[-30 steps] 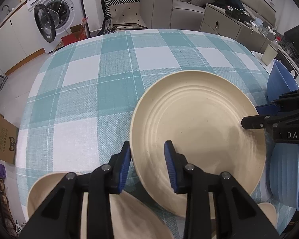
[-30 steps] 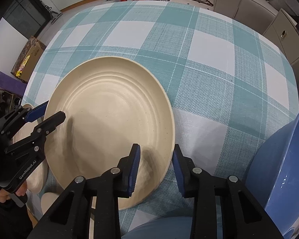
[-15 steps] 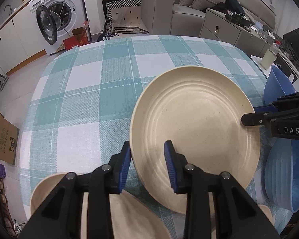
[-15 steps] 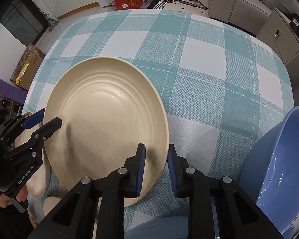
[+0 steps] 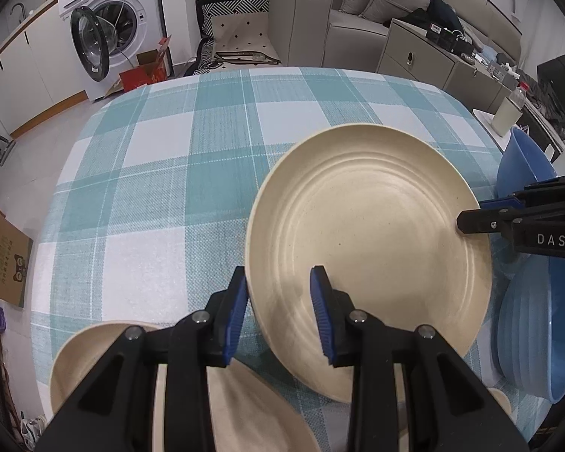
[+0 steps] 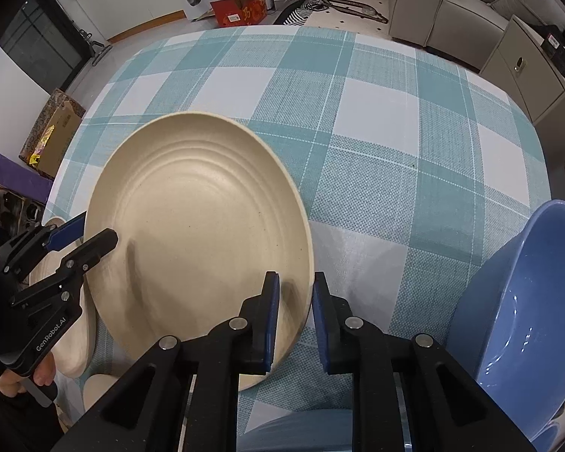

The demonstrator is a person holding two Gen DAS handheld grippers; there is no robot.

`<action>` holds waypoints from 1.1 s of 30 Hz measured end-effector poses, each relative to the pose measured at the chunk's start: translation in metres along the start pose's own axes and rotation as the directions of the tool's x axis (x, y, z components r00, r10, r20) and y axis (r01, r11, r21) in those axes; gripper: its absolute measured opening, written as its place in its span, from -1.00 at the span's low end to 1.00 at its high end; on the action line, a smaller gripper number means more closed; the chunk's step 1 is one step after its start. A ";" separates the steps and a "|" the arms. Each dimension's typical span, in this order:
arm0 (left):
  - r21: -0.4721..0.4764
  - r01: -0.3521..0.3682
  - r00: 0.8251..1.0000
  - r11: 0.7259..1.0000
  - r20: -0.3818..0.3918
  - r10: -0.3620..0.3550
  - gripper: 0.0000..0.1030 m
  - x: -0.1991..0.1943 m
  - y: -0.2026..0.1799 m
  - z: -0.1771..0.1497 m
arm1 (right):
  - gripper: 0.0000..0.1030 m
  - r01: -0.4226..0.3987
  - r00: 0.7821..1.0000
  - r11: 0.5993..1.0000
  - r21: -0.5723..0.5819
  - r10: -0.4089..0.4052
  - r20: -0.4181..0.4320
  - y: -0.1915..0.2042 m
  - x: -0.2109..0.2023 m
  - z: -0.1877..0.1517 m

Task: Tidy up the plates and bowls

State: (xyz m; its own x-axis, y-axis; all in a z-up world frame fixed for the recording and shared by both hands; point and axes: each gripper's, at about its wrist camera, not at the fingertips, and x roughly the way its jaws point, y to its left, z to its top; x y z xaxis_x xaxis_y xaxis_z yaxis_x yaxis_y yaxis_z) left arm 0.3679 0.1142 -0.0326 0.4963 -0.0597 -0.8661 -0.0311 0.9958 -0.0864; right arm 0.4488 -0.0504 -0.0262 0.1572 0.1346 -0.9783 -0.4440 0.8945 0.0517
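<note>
A large cream plate (image 5: pixel 369 248) (image 6: pixel 199 233) with ridged rings lies over the checked tablecloth (image 5: pixel 162 196). My left gripper (image 5: pixel 278 312) (image 6: pixel 96 228) is shut on its left rim, one blue pad under the edge and one on top. My right gripper (image 6: pixel 295 316) (image 5: pixel 471 213) is shut on the opposite rim, which is pinched between its blue pads. Between the two grippers the plate sits slightly tilted. A deep blue bowl (image 6: pixel 527 320) (image 5: pixel 523 173) stands to the right. A ribbed blue dish (image 5: pixel 527 331) lies below my right gripper.
Cream dishes (image 5: pixel 101 354) (image 6: pixel 71 331) sit at the table's near left corner under my left gripper. A white bottle (image 5: pixel 508 116) stands beyond the table's right edge. A washing machine (image 5: pixel 105 37), a sofa and a cabinet lie past the far edge.
My right gripper's jaws have closed from a wide gap onto the plate's right rim. My left gripper keeps its grip on the left rim in the same place.
</note>
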 end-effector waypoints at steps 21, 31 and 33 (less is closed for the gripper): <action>0.007 0.006 0.999 1.000 -0.051 -0.006 -0.38 0.006 -0.006 -0.013 | -0.66 0.002 0.997 1.000 0.000 -0.002 -0.077 0.008 0.028 0.005; 0.011 -0.019 1.000 1.000 -0.021 0.019 -0.38 -0.006 -0.008 -0.007 | -0.66 0.008 0.998 1.000 0.012 -0.007 -0.056 0.010 0.019 0.005; 0.007 -0.019 1.000 1.000 -0.014 0.019 -0.38 -0.009 -0.007 -0.006 | -0.66 0.006 0.999 1.000 0.013 -0.006 -0.046 0.009 0.014 0.004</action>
State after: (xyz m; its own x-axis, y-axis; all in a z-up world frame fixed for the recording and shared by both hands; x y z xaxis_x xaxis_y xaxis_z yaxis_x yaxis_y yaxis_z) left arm 0.3586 0.1076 -0.0267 0.4837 -0.0412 -0.8742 -0.0349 0.9972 -0.0663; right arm 0.4512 -0.0388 -0.0389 0.1186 0.1097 -0.9869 -0.4319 0.9006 0.0482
